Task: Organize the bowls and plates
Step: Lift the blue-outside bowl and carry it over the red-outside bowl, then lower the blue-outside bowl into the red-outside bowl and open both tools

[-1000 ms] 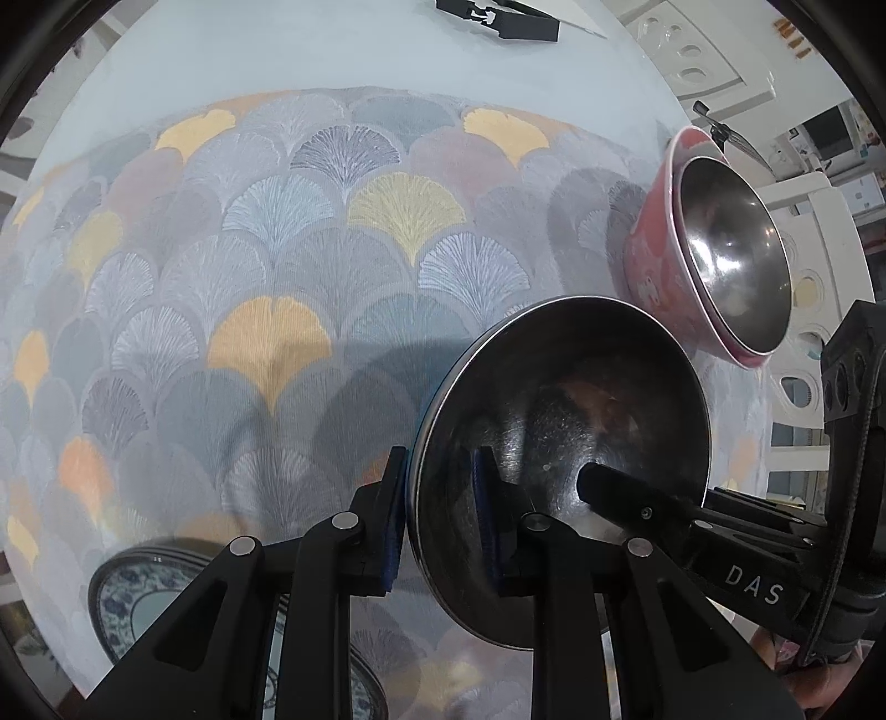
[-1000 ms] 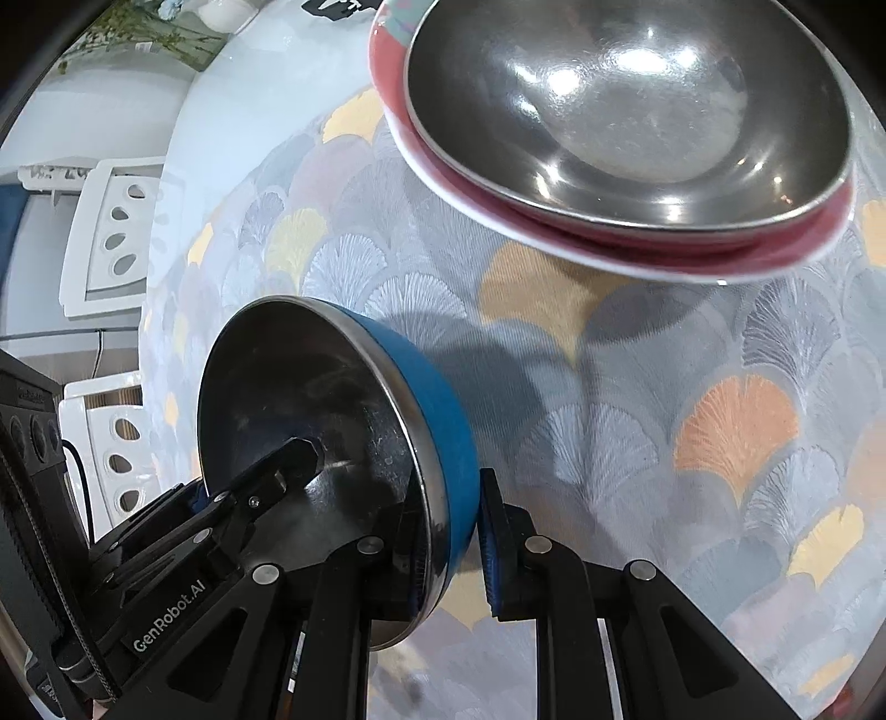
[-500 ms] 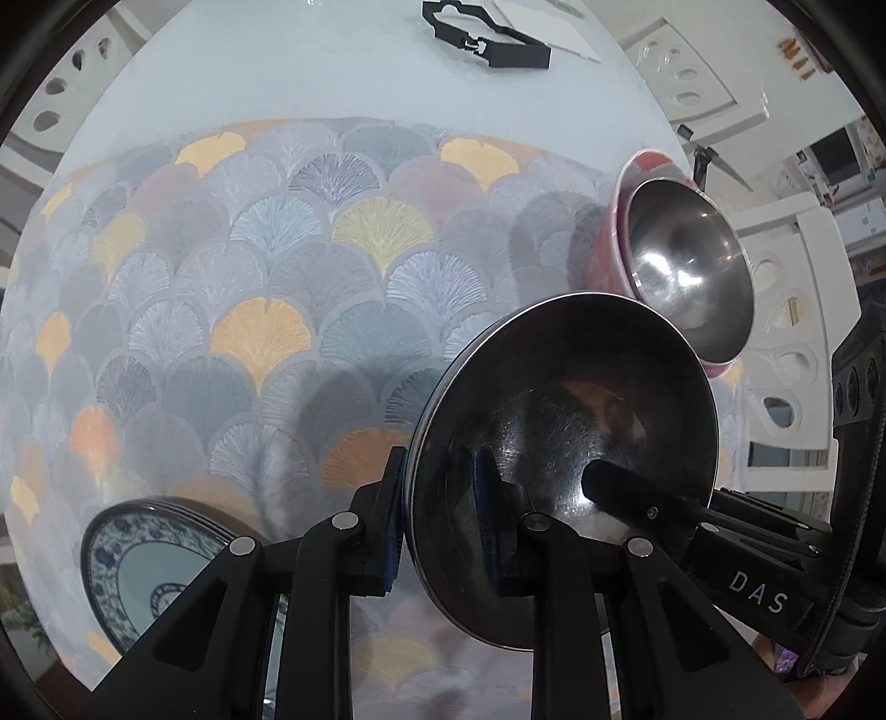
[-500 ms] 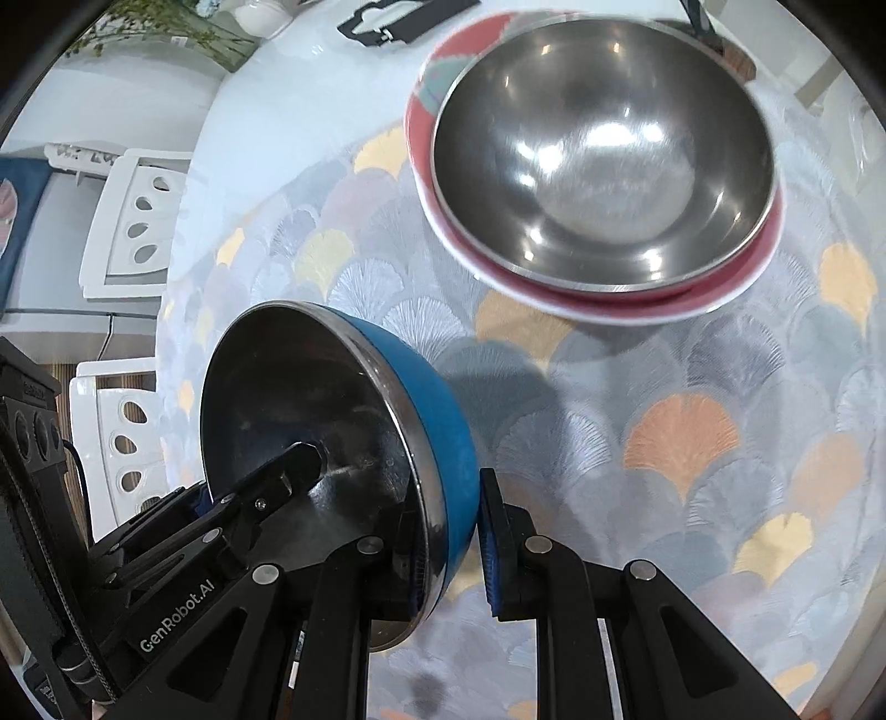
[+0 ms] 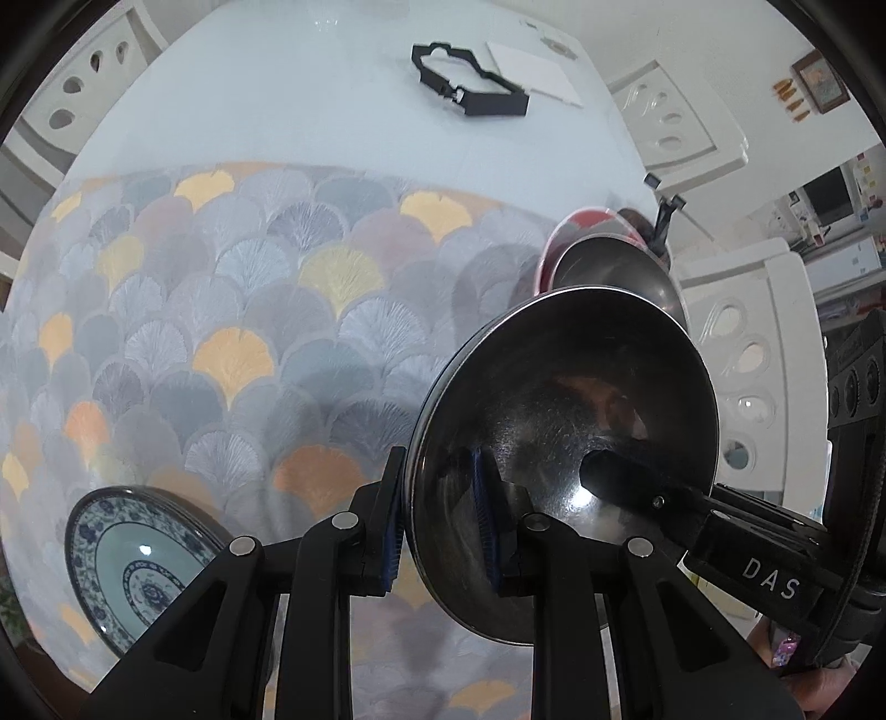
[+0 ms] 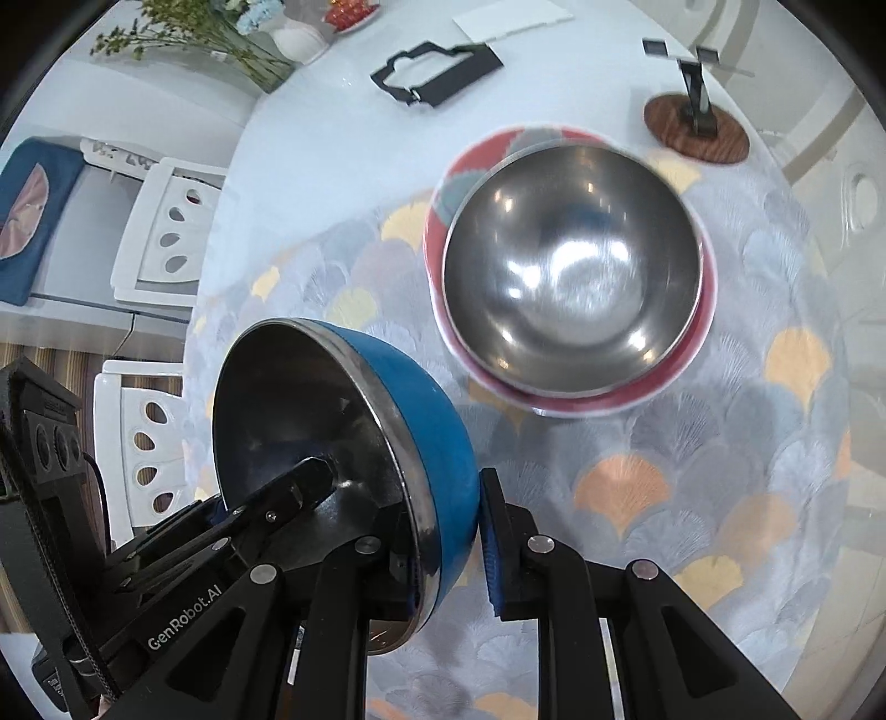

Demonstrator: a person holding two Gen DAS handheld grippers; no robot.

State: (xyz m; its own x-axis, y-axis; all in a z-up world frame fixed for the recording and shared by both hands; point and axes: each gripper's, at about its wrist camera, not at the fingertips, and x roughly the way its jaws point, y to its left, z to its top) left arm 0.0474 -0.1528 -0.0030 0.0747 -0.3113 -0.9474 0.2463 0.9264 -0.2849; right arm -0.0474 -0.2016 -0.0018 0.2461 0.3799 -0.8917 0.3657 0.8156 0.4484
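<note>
Both grippers hold one blue bowl with a steel inside, tilted on edge above the table. My left gripper [image 5: 437, 531] is shut on its rim [image 5: 559, 432]. My right gripper [image 6: 448, 559] is shut on the opposite rim of the blue bowl [image 6: 432, 426]. A steel bowl [image 6: 570, 282] sits nested in a red bowl [image 6: 703, 354] on the patterned cloth, ahead of the right gripper. In the left wrist view this stack [image 5: 603, 260] shows just beyond the held bowl. A blue-and-white plate [image 5: 138, 559] lies at the lower left.
A black frame-shaped object [image 5: 470, 83] and white paper [image 5: 531, 72] lie on the far bare table. A wooden coaster with a black stand [image 6: 695, 127] is behind the stack. White chairs [image 6: 160, 232] stand around the table. A vase with flowers [image 6: 288, 39] is at the far edge.
Both grippers have risen and pulled back with the blue bowl; the red and steel stack now looks smaller and farther. The blue-and-white plate has come more into view.
</note>
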